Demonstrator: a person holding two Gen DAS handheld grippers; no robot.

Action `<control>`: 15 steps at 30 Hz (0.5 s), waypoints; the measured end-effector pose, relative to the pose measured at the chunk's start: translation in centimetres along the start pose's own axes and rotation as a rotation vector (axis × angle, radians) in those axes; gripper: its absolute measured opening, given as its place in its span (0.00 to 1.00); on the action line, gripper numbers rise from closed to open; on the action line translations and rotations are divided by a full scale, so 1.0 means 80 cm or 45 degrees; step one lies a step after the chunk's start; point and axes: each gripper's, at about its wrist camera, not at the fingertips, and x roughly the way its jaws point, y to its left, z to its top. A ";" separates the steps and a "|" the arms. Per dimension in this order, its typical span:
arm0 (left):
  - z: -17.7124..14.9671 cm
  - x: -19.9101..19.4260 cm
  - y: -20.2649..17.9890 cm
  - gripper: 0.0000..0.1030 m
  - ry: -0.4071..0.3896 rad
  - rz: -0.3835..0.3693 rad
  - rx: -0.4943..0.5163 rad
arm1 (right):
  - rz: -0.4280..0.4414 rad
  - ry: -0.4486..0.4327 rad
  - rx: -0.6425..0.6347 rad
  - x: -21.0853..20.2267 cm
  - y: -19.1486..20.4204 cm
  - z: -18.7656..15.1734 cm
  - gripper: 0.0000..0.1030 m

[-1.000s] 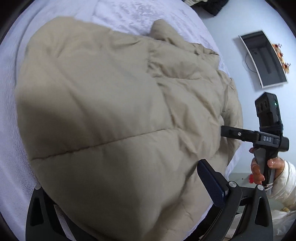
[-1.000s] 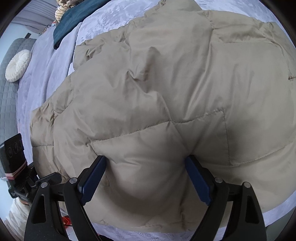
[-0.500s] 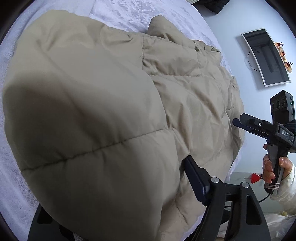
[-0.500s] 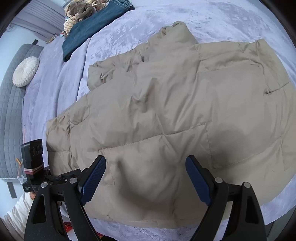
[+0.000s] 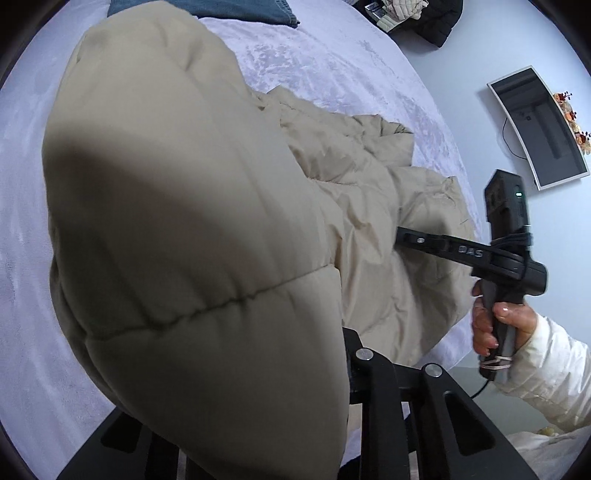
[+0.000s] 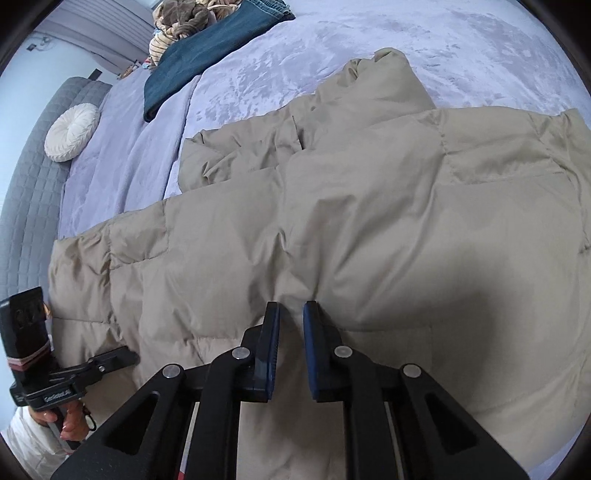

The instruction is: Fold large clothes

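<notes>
A beige padded jacket (image 6: 369,229) lies spread on the bed. In the left wrist view its near part (image 5: 177,229) bulges up over my left gripper and hides both fingertips, so the grip itself is hidden. My right gripper (image 6: 291,314) is pinched shut on the jacket's near edge, blue pads close together with fabric between them. It also shows in the left wrist view (image 5: 406,236), at the jacket's right edge. My left gripper shows in the right wrist view (image 6: 125,356), its tip against the jacket's left hem.
The lavender bed cover (image 6: 369,44) surrounds the jacket. A folded dark blue garment (image 6: 207,48) and a heap of clothes (image 6: 181,22) lie at the far side. A round white cushion (image 6: 72,131) leans on the grey headboard (image 6: 26,177). A wall screen (image 5: 539,125) hangs at right.
My right gripper's jaws have closed from wide open onto the jacket's edge. The left gripper has lifted its part of the jacket, which now bulges higher and covers more of the view.
</notes>
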 end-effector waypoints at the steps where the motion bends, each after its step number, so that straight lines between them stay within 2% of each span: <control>1: 0.002 -0.006 -0.016 0.27 -0.009 -0.005 0.006 | 0.009 0.002 0.003 0.003 -0.003 0.003 0.14; 7: 0.024 -0.023 -0.108 0.27 -0.020 -0.074 0.045 | 0.087 0.026 0.037 0.021 -0.024 0.015 0.13; 10: 0.041 -0.012 -0.153 0.27 -0.002 -0.092 0.047 | 0.142 0.036 0.077 0.029 -0.039 0.019 0.10; 15: 0.070 0.027 -0.221 0.27 0.042 -0.065 0.080 | 0.261 0.067 0.170 0.045 -0.068 0.028 0.01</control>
